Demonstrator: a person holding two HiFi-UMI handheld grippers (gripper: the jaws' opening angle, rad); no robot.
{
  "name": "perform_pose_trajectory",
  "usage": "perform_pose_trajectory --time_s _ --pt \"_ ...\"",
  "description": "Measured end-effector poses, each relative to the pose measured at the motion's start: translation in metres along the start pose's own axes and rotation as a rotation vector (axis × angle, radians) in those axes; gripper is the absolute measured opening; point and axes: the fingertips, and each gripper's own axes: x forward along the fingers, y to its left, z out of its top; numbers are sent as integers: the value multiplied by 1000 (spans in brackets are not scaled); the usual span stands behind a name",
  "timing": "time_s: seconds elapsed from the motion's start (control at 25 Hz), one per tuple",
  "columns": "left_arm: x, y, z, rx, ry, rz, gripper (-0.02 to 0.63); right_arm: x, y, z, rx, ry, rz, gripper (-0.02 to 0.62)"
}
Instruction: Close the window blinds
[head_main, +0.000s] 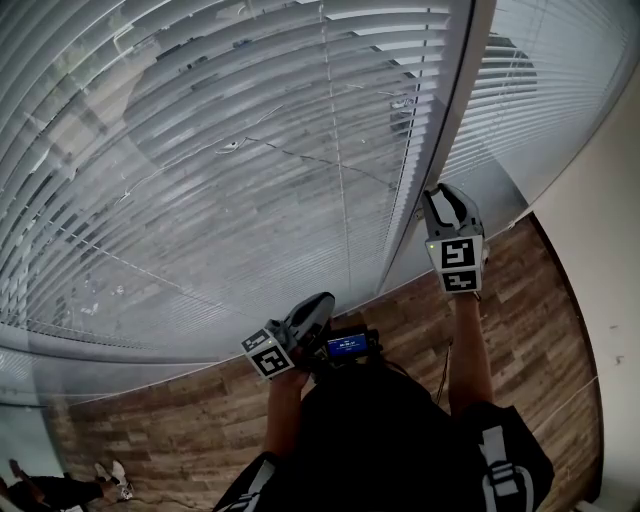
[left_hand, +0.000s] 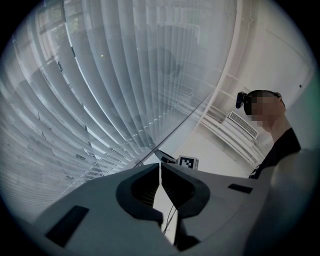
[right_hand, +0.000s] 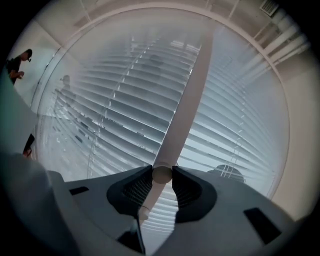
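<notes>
White slatted window blinds (head_main: 250, 150) fill the view ahead, and grey shapes show through the gaps between the slats. A white tilt wand (head_main: 455, 100) hangs down at their right side. My right gripper (head_main: 440, 200) reaches up to the wand's lower end. In the right gripper view the wand (right_hand: 187, 100) runs down between the pads, and my right gripper (right_hand: 161, 172) is shut on it. My left gripper (head_main: 322, 300) is held low near the body, away from the blinds. In the left gripper view my left gripper (left_hand: 160, 167) is shut, its tips touching with nothing between them.
Wood-look floor (head_main: 540, 330) lies below the window and a white wall (head_main: 610, 250) stands at the right. A small device with a blue screen (head_main: 347, 346) sits at the person's chest. Someone's shoes (head_main: 110, 478) show at the lower left. A wall vent (left_hand: 242, 131) is behind.
</notes>
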Motion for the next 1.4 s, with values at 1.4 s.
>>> perform_pose_trajectory --time_s 1.4 --pt "-1 3 0 -4 2 11 15 1 3 -1 -189 8 -30 150"
